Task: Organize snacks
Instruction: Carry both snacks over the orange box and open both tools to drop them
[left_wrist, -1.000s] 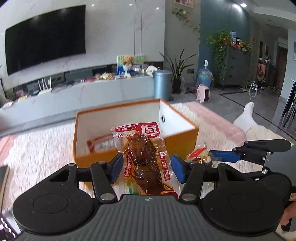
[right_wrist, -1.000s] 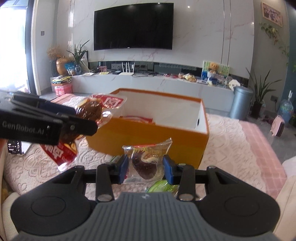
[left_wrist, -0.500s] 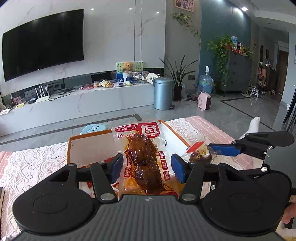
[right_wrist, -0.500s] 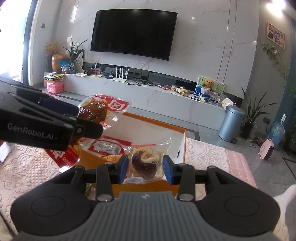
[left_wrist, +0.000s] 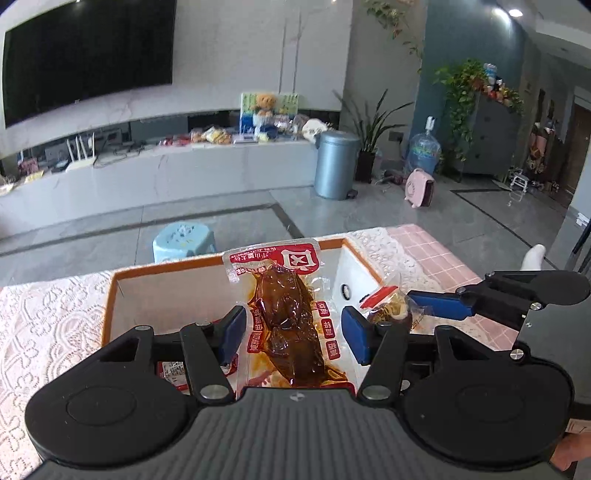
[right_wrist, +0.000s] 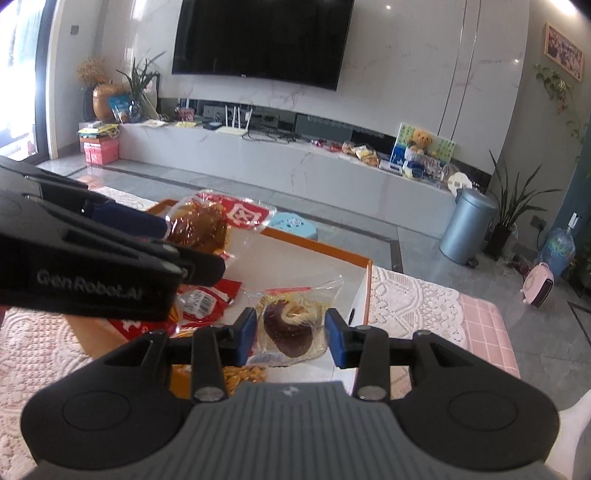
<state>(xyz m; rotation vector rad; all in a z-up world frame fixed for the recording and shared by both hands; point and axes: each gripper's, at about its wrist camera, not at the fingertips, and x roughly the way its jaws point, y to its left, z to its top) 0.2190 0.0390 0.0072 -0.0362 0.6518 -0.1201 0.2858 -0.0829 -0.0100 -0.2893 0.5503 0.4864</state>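
My left gripper (left_wrist: 293, 332) is shut on a clear packet of brown braised meat with red labels (left_wrist: 286, 314) and holds it over the open orange box (left_wrist: 166, 271). My right gripper (right_wrist: 291, 338) is shut on a clear packet with a chocolate pastry (right_wrist: 290, 326), also above the box's white inside (right_wrist: 314, 266). The left gripper and its meat packet (right_wrist: 199, 227) show at the left of the right wrist view. The right gripper's pastry packet (left_wrist: 388, 308) shows at the right of the left wrist view. A red snack packet (right_wrist: 201, 301) lies in the box.
The box stands on a table with a white lace cloth (left_wrist: 48, 325) and a pink checked cloth (right_wrist: 484, 332). A yellow snack packet (right_wrist: 243, 374) lies under my right gripper. Beyond the table are a light blue stool (left_wrist: 183, 240) and a grey bin (left_wrist: 336, 164).
Both grippers have moved forward and higher over the box with their packets. The view now looks down into the box from above its near wall.
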